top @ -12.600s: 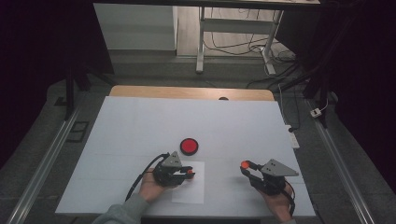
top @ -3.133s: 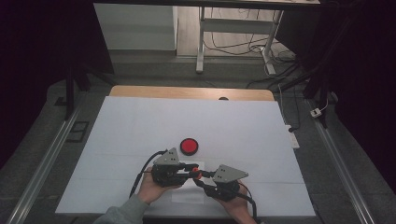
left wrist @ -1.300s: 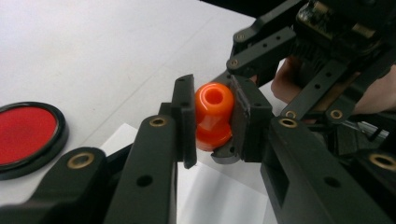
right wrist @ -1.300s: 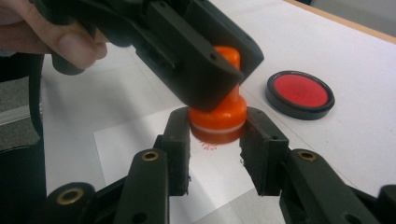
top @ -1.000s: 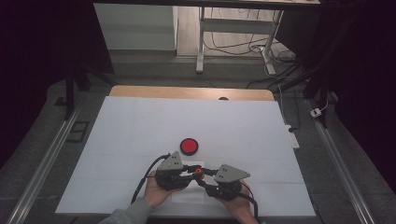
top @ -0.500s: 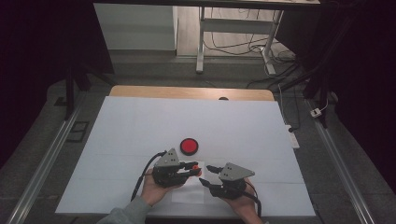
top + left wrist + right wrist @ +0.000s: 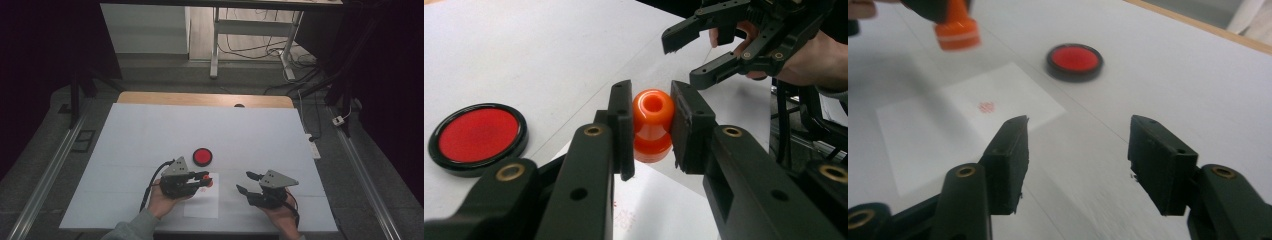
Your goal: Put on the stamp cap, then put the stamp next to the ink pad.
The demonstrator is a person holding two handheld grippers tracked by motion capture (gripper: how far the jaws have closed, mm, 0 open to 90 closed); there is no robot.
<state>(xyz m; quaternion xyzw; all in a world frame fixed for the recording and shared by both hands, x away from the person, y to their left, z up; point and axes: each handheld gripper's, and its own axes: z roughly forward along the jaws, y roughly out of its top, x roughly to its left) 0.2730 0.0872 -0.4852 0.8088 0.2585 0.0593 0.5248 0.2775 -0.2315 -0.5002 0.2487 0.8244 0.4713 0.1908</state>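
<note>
We hold the orange stamp (image 7: 652,124) clamped between the jaws of our left gripper (image 7: 200,179), just above the sheet of paper (image 7: 204,202), which bears a faint red mark (image 7: 985,106). Our right gripper (image 7: 248,182) sits to the right of the paper, its jaws apart with nothing between them, having just been opening. The red ink pad (image 7: 202,156) lies just beyond the paper on the white table (image 7: 150,130).
</note>
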